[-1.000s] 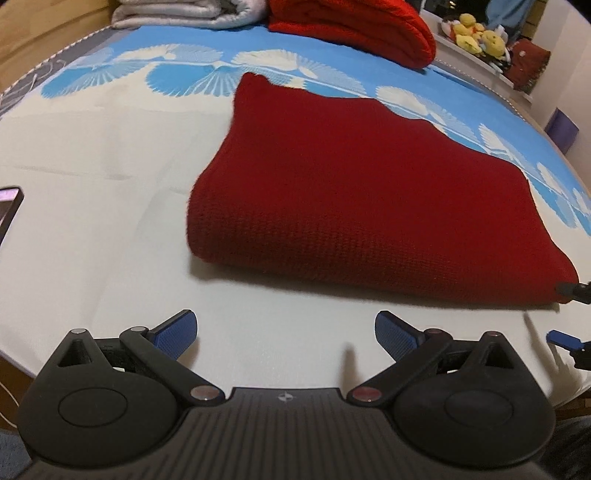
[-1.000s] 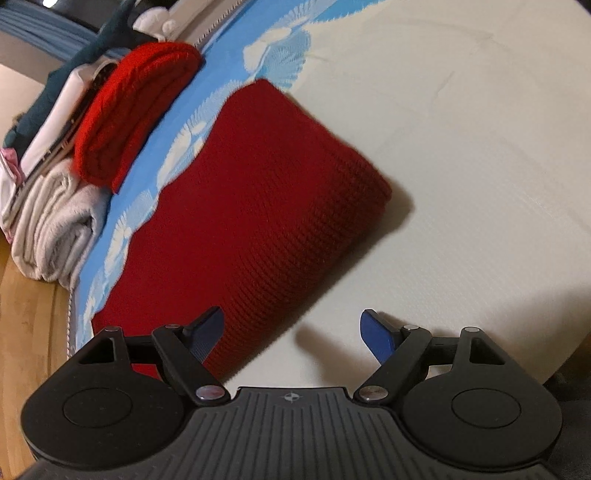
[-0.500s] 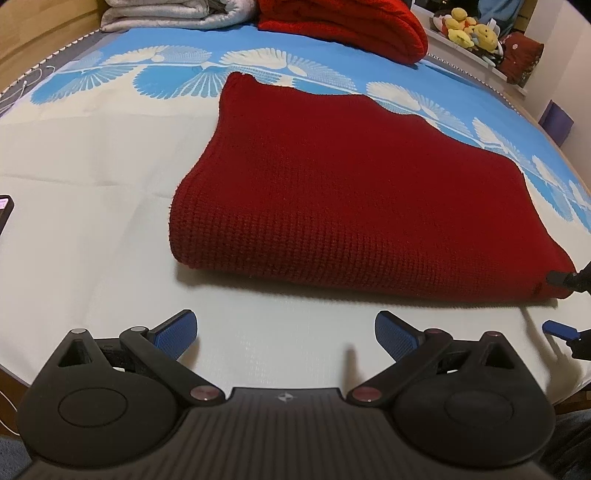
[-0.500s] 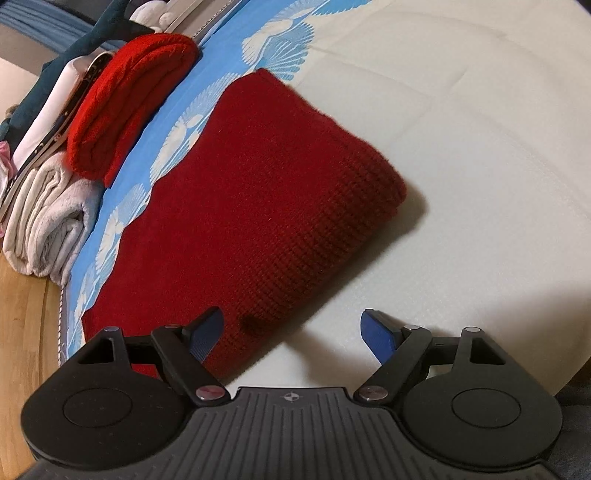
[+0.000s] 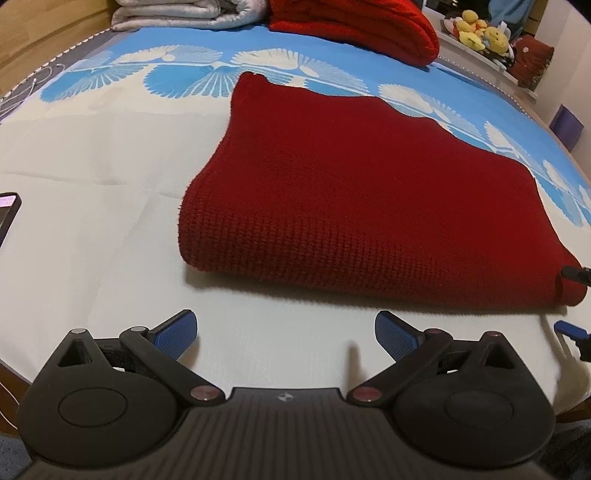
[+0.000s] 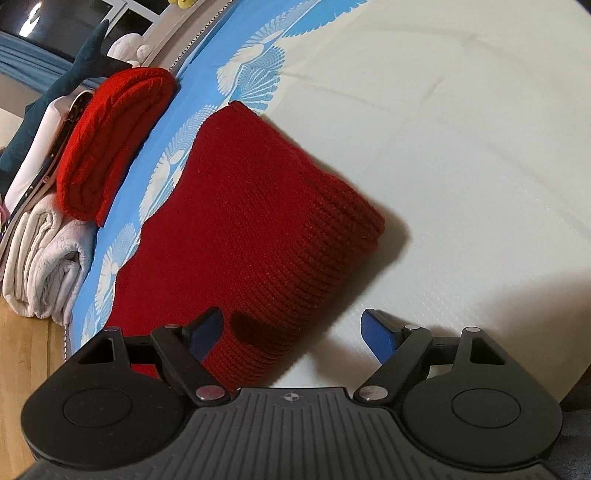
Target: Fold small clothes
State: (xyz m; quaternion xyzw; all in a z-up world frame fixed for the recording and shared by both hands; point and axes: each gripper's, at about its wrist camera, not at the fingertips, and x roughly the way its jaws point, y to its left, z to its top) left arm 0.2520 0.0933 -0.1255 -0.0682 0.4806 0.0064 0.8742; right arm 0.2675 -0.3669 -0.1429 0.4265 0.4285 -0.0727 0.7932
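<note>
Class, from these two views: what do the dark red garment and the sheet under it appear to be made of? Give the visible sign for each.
Dark red garment: likely knitted wool or acrylic, matte; stitch rows and ribs show. Sheet: smooth woven fabric, probably cotton, printed blue; soft creases show.

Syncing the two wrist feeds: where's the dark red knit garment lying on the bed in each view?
Left wrist: dark red knit garment fills centre to right, its near folded edge across mid-frame ahead of the open left gripper.
Right wrist: garment runs diagonally through the centre; its near corner lies between the open right gripper fingers.
Shared landmark: bright red folded knit beyond it.
</note>
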